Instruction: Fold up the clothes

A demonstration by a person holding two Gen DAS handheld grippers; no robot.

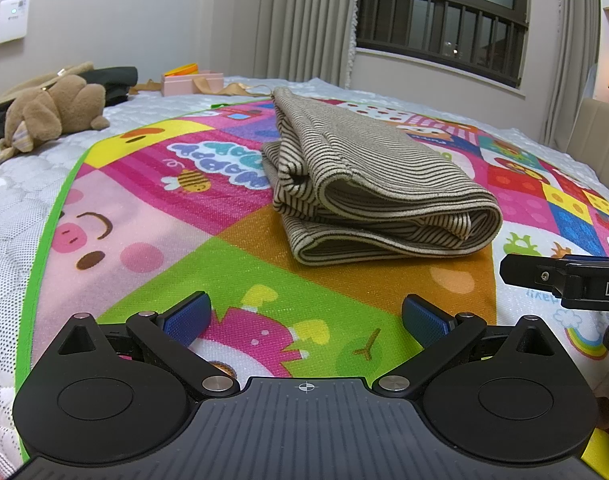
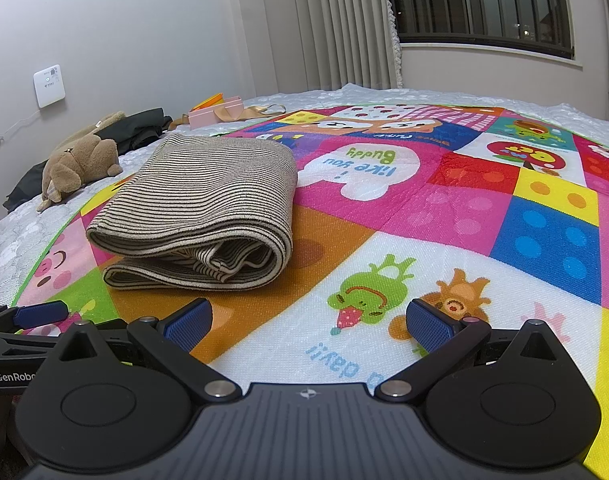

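A beige garment with thin dark stripes (image 1: 368,184) lies folded in a thick stack on the colourful cartoon play mat (image 1: 152,208). My left gripper (image 1: 306,320) stands open short of its near edge, blue pads apart, nothing between them. In the right wrist view the same folded garment (image 2: 200,208) sits ahead to the left. My right gripper (image 2: 308,322) is open too, over the mat's white panel, apart from the cloth. The left gripper's blue fingertip (image 2: 40,314) shows at that view's left edge. Part of the right gripper's black body (image 1: 564,280) shows at the left view's right edge.
The mat covers a white quilted bed (image 1: 8,208). A brown plush toy (image 1: 52,114) and dark clothing (image 1: 112,78) lie at the far left. A pink box (image 1: 188,84) with tan ribbon sits at the far edge. Curtains and a barred window (image 1: 444,20) stand behind.
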